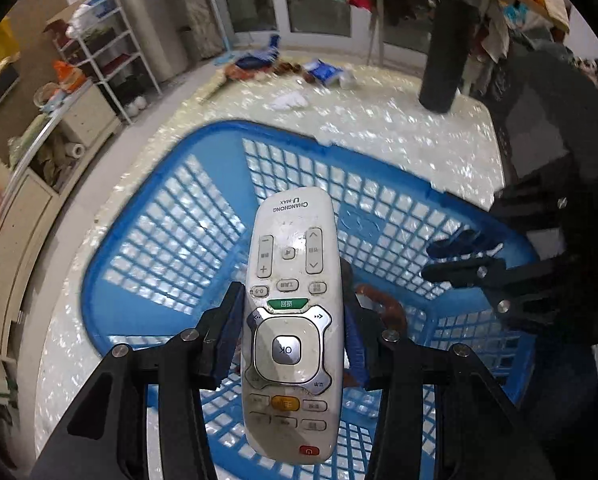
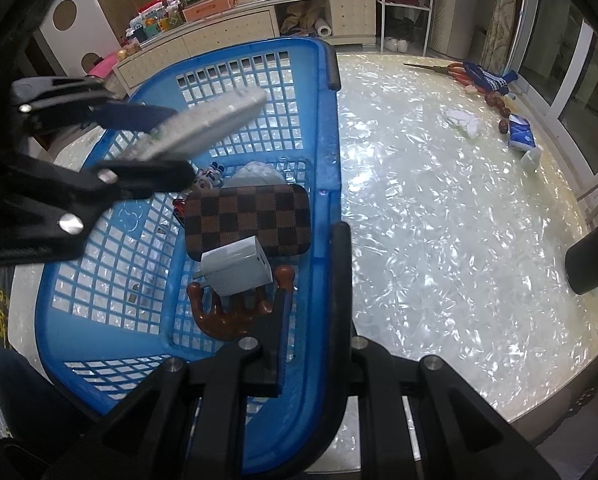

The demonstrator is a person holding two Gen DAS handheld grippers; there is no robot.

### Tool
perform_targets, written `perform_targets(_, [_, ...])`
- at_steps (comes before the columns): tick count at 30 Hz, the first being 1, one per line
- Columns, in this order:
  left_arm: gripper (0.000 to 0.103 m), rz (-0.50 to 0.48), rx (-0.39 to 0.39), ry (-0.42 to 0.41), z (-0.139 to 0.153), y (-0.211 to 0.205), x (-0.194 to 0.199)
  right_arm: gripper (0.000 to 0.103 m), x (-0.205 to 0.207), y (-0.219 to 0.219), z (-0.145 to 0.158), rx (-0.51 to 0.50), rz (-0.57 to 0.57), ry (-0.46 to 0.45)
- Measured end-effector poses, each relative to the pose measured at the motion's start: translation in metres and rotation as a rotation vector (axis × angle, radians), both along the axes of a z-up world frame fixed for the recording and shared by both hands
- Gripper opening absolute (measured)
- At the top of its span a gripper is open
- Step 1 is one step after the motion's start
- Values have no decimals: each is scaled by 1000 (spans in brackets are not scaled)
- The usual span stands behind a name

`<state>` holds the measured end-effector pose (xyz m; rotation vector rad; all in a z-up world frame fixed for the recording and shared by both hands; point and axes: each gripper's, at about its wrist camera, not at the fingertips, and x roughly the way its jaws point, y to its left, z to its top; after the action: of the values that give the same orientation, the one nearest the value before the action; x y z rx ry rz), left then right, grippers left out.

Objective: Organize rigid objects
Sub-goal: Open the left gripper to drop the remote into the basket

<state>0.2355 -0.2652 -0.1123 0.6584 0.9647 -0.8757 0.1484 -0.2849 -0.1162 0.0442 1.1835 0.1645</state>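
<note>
My left gripper (image 1: 293, 340) is shut on a white TV remote (image 1: 295, 320) and holds it in the air above the blue plastic basket (image 1: 159, 208). In the right wrist view the remote (image 2: 215, 124) hangs tilted over the basket's far part. My right gripper (image 2: 311, 304) is shut on the basket's right rim (image 2: 327, 184); it also shows in the left wrist view (image 1: 463, 256). Inside the basket lie a brown checkered case (image 2: 247, 216), a white charger (image 2: 239, 268), a brown hair claw (image 2: 235, 320) and a small figure (image 2: 211, 178).
The basket stands on a shiny pearly table (image 2: 459, 220). Scissors (image 2: 443, 68), a blue cloth (image 2: 487, 76), brown beads (image 2: 499, 108), a tissue (image 2: 463, 120) and a blue packet (image 2: 521, 134) lie at the far edge. A black cylinder (image 1: 447, 52) stands at the table's corner. Cabinets and shelves stand behind.
</note>
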Motion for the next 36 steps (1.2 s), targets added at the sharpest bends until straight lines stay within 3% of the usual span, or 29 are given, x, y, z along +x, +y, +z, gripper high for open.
perform_targets(6, [50,-39,55,41,-25,-12,-1,12,-1,-1,0,10,-1,-7])
perform_targets(14, [50,-68,186,35,-43,-20,-3,12,0,1,0,6,11,-7])
perform_targets(20, [51,-71,234,6,-48,-23,-9,12,-1,2,1,4,16,-6])
perform_targets(28, [85,-70,213,19,-39,-20,-11,12,-1,1,1,14,11,-7])
perform_targets(36, [91,14,212,-17,-18,-3,4,13,-1,-2,0,38,4,-9])
